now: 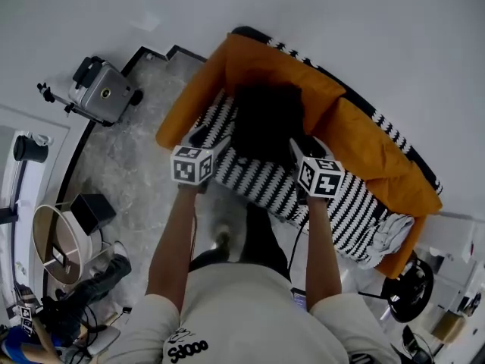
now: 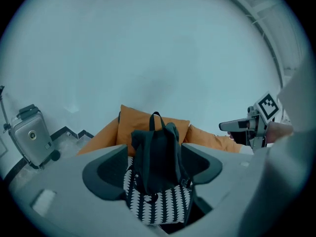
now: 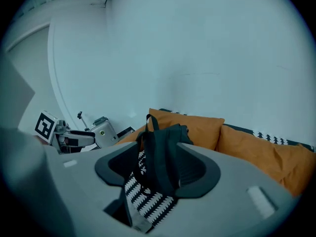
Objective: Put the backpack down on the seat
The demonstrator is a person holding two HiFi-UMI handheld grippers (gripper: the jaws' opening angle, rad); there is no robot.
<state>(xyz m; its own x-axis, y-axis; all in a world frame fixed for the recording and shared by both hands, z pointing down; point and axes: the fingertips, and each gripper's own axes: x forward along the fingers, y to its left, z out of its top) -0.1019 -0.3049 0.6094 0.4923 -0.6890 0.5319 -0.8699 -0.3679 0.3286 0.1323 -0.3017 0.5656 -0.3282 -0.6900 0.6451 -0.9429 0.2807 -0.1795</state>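
Note:
A black backpack stands upright on the sofa's black-and-white patterned seat and leans back on an orange cushion. My left gripper is at its lower left side and my right gripper at its lower right side. In the left gripper view the backpack shows between wide-spread jaws, and the pads do not press on it. The right gripper view shows the backpack and a strap between its spread jaws in the same way.
Orange cushions line the sofa's back. A striped cloth lies at the seat's right end. A silver case stands on the marble floor to the left, and a round stool and clutter sit nearer me.

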